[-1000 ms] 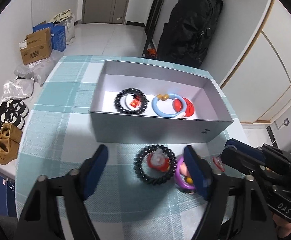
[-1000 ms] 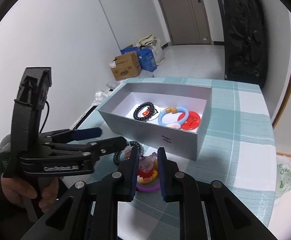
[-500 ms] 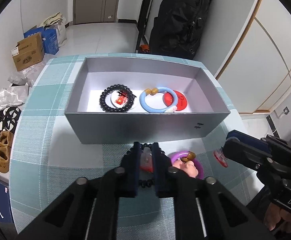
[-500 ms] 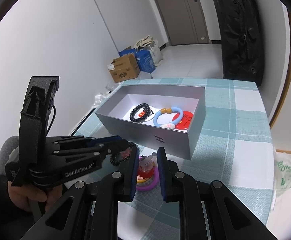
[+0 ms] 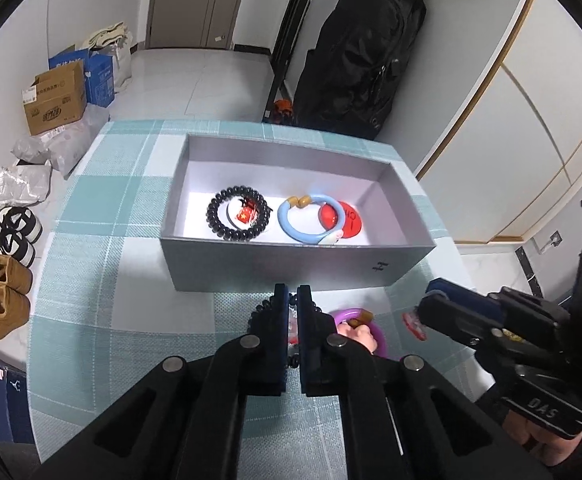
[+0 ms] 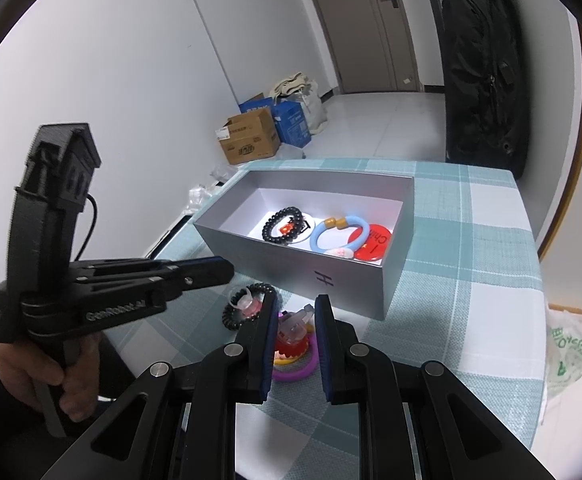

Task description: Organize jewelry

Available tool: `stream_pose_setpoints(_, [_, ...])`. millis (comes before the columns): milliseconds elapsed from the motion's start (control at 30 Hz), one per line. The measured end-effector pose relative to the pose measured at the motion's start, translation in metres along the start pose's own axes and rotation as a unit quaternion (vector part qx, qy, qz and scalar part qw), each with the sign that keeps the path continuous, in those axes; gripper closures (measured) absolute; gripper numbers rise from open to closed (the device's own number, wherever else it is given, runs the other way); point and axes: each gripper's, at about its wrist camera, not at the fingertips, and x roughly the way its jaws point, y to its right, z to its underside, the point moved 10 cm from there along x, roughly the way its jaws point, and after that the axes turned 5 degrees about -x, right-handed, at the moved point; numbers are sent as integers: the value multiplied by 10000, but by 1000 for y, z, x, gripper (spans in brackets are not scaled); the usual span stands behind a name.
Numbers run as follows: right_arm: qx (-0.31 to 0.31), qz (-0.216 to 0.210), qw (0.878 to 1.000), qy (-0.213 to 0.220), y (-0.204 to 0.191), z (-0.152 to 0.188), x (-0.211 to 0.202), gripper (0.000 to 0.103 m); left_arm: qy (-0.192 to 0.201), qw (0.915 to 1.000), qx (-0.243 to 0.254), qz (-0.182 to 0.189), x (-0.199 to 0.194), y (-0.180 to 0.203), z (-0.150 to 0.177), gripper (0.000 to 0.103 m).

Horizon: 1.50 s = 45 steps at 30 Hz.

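A grey open box [image 5: 291,268] [image 6: 291,264] holds a black bead bracelet [image 5: 238,219], a blue ring bracelet [image 5: 311,220] and a red disc [image 5: 349,220]. In front of the box a second black bead bracelet [image 6: 247,304] with a clear and red charm lies on the checked cloth. My left gripper [image 5: 293,296] is shut above this bracelet; whether it grips it is hidden. A purple ring [image 5: 361,326] [image 6: 295,370] with a red and clear toy [image 6: 291,336] lies beside it. My right gripper [image 6: 295,304] stands around that toy, its jaws narrowly apart.
The table has a teal and white checked cloth [image 5: 103,208]. A black backpack [image 5: 355,52] stands behind the table. Cardboard boxes [image 5: 55,96], bags and shoes [image 5: 3,300] lie on the floor to the left. A plastic bag [image 6: 571,356] lies at the right.
My left gripper has closed from wide open to shut over the black bead bracelet in front of the box. My right gripper has stayed over the red toy.
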Motion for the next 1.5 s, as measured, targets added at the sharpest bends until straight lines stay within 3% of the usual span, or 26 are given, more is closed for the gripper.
stream_pose_setpoints(200, [-82, 13, 10000, -11, -4, 0, 1, 86, 163, 9996, -129, 182, -13, 1, -8, 103])
stream_pose_setpoints(367, [-93, 10, 10000, -19, -7, 0, 2, 85, -216, 9982, -503, 234, 7, -9, 1, 102])
stream_pose_setpoints(467, [-100, -2, 10000, -5, -8, -1, 2, 85, -358, 9984, -433, 34, 18, -12, 6, 95])
stream_pose_setpoints(733, [-12, -5, 10000, 21, -4, -1, 0, 85, -482, 9985, -244, 34, 31, -2, 11, 81])
stream_pose_setpoints(933, [5, -28, 10000, 64, -2, -4, -2, 85, -277, 9996, -76, -61, 28, -4, 8, 84])
stream_pose_setpoints(967, [-6, -35, 10000, 64, -3, -4, -2, 85, -228, 9997, -31, -50, 26, -3, 6, 95])
stream_pose_setpoints(1000, [-24, -41, 10000, 61, -4, -4, -2, 85, -254, 9996, 15, -95, 26, -3, 7, 100])
stream_pose_setpoints(1067, [-62, -49, 10000, 55, -5, -4, -1, 85, -352, 9992, 74, -198, 28, -5, 9, 101])
stream_pose_setpoints(1500, [-122, -164, 9998, 84, -13, -10, 2, 85, -467, 9989, 17, -25, 30, -4, 13, 102])
